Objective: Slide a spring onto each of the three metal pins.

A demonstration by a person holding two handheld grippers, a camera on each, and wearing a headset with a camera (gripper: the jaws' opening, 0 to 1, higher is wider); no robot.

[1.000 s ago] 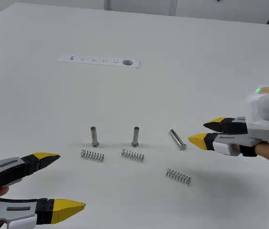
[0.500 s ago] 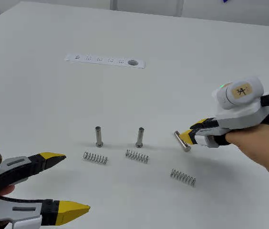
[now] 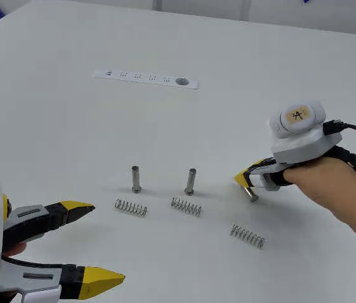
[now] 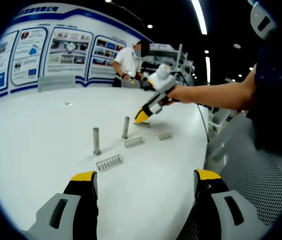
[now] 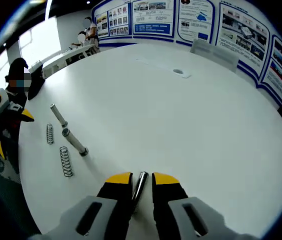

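Two metal pins (image 3: 136, 179) (image 3: 191, 182) stand upright on the white table, each with a spring (image 3: 130, 207) (image 3: 186, 206) lying in front of it. A third spring (image 3: 247, 236) lies to the right. The third pin (image 3: 251, 193) lies on its side, and my right gripper (image 3: 244, 180) is shut on it; the right gripper view has this pin (image 5: 140, 181) between the closed jaws of the right gripper (image 5: 136, 180). My left gripper (image 3: 96, 243) hovers open at the near left, empty. The left gripper view looks past its own left gripper (image 4: 145, 177) at the pins (image 4: 96, 141) (image 4: 125, 127).
A white power strip (image 3: 146, 78) is set flat in the table (image 3: 52, 126) farther back. People stand by benches beyond the table's far side in the left gripper view. A cable trails from the right gripper.
The right gripper has dropped onto the lying pin, rolled over it and closed on it. The left gripper has barely moved. The camera has shifted a little.
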